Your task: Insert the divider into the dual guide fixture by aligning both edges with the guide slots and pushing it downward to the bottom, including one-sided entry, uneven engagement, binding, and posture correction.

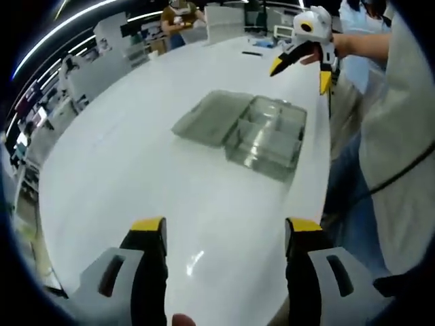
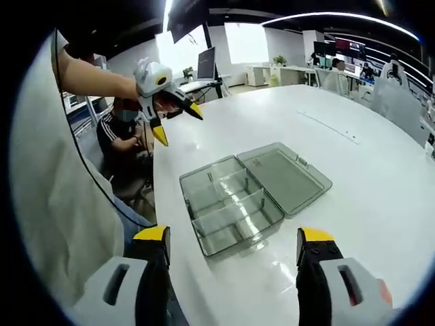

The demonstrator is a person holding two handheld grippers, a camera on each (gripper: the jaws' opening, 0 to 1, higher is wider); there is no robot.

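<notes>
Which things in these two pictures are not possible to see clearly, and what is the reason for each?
- Divider: in the left gripper view the clear box is far and glossy, so a loose divider cannot be told from fixed partitions.
- Guide slots: in the right gripper view the box walls are transparent; slots are too small to see.
- Right gripper: body cut off by the bottom edge.
- Left gripper: body likewise cut off; its jaws stand apart.

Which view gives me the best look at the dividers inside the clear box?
The right gripper view: the clear box sits close and central, its inner dividers readable. In the left gripper view the box lies farther off, its dividers fainter.
</notes>
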